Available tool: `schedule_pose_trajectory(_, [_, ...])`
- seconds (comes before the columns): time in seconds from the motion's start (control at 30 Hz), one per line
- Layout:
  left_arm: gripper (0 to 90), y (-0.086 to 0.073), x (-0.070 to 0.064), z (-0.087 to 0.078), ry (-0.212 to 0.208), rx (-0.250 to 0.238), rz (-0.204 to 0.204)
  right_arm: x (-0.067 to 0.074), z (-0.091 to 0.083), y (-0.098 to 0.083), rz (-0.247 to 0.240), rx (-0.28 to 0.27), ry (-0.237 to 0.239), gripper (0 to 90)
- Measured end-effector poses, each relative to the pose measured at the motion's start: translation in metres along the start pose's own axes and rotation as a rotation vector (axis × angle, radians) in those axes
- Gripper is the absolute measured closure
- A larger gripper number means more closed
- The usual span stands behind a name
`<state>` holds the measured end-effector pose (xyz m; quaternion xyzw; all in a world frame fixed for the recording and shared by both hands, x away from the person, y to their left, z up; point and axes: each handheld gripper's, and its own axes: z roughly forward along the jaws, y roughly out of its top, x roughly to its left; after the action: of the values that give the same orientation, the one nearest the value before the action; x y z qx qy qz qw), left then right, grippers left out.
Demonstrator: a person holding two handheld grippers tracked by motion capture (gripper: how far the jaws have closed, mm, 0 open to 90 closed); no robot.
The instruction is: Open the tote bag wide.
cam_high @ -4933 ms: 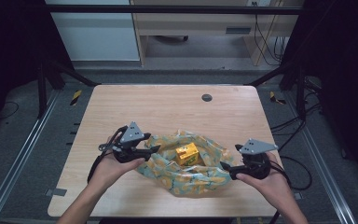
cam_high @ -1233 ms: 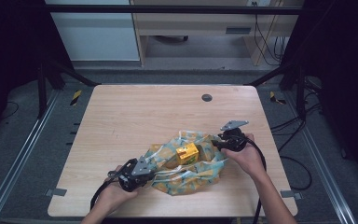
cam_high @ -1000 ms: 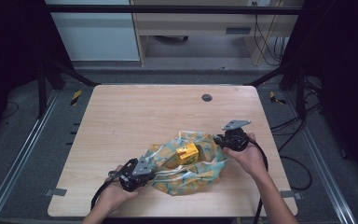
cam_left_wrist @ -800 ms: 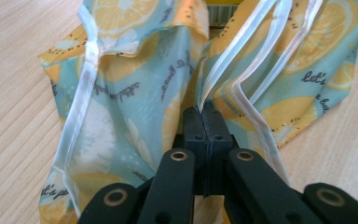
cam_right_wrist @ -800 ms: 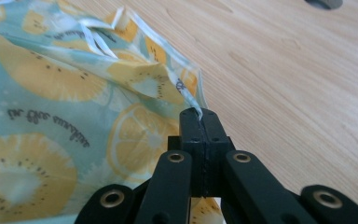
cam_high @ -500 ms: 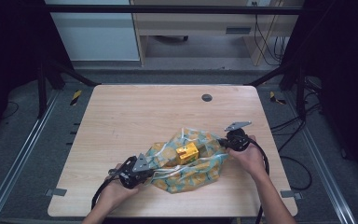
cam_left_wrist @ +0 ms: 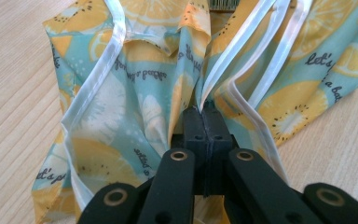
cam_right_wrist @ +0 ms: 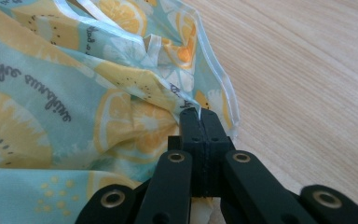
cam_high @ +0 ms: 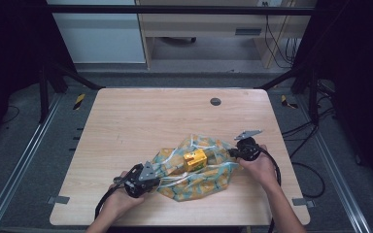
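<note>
- Your right gripper (cam_high: 234, 152) has dropped lower on the far-right corner of the lemon-print cloth (cam_high: 199, 177) since the earlier frames, its jaws just closing; your left gripper (cam_high: 151, 174) kept its place.
- Both sets of jaws are now clamped on cloth edges.
- Between the 2 grippers, the yellow box (cam_high: 195, 159) sits on the cloth.
- Wrapping looks underway; next, draw both corners over the box without losing grip.

Table (cam_high: 141, 121) pale matt wood grain; bag (cam_left_wrist: 135, 107) glossy printed plastic film; tongs (cam_left_wrist: 204, 122) matt black plastic.
</note>
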<state>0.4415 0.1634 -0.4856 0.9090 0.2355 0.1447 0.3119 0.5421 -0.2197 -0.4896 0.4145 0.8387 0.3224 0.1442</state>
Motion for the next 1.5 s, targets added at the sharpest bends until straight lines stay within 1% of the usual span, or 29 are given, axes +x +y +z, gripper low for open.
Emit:
schedule_pose_trajectory(0.03, [90.0,-0.0003,-0.0008,0.0005,-0.001,0.001,-0.001,-0.0003,0.0002,-0.0007,-0.006,-0.002,0.000,90.0])
schedule_pose_trajectory(0.13, [90.0,-0.0007,-0.0013,0.0013,-0.006,0.005,0.000,0.0007,-0.0005,-0.0018,0.005,0.000,0.001,90.0])
schedule_pose_trajectory(0.17, [90.0,-0.0007,-0.0006,0.0009,-0.007,0.013,0.007,0.0005,-0.0008,-0.0021,0.001,0.002,0.002,90.0])
schedule_pose_trajectory(0.37, [90.0,-0.0021,-0.0009,0.0013,-0.013,0.009,-0.007,0.0016,-0.0017,-0.0046,-0.011,-0.003,-0.001,90.0])
schedule_pose_trajectory(0.4, [90.0,-0.0023,-0.0008,0.0013,-0.015,0.010,-0.008,0.0019,-0.0019,-0.0051,-0.024,-0.002,-0.008,90.0])
schedule_pose_trajectory(0.43, [90.0,-0.0025,-0.0008,0.0014,-0.016,0.010,-0.009,0.0028,-0.0019,-0.0053,-0.025,-0.001,-0.012,90.0])
schedule_pose_trajectory(0.5, [90.0,-0.0028,-0.0008,0.0012,-0.017,0.011,-0.010,0.0042,-0.0015,-0.0052,-0.041,-0.002,-0.023,90.0])
schedule_pose_trajectory(0.57, [90.0,-0.0030,-0.0003,0.0005,-0.020,0.017,-0.003,0.0055,-0.0011,-0.0047,-0.050,0.004,-0.036,90.0])
schedule_pose_trajectory(0.83, [90.0,-0.0034,-0.0010,0.0003,-0.022,0.016,-0.005,0.0051,0.0024,-0.0027,-0.060,-0.007,-0.051,90.0])
schedule_pose_trajectory(0.87, [90.0,-0.0036,-0.0010,0.0002,-0.023,0.015,-0.007,0.0044,0.0026,-0.0023,-0.068,-0.005,-0.052,90.0])
schedule_pose_trajectory(0.93, [90.0,-0.0036,-0.0012,0.0002,-0.022,0.015,-0.007,0.0044,0.0034,-0.0013,-0.061,-0.004,-0.055,90.0])
schedule_pose_trajectory(1.0, [90.0,-0.0036,-0.0016,0.0005,-0.022,0.012,-0.008,0.0037,0.0035,-0.0006,-0.067,0.000,-0.053,90.0])
schedule_pose_trajectory(1.03, [90.0,-0.0037,-0.0014,0.0001,-0.022,0.017,-0.002,0.0041,0.0036,-0.0004,-0.060,0.000,-0.053,90.0])
schedule_pose_trajectory(1.5, [90.0,-0.0045,-0.0029,-0.0001,-0.027,0.014,-0.007,0.0018,0.0043,-0.0002,-0.046,-0.005,-0.042,90.0])
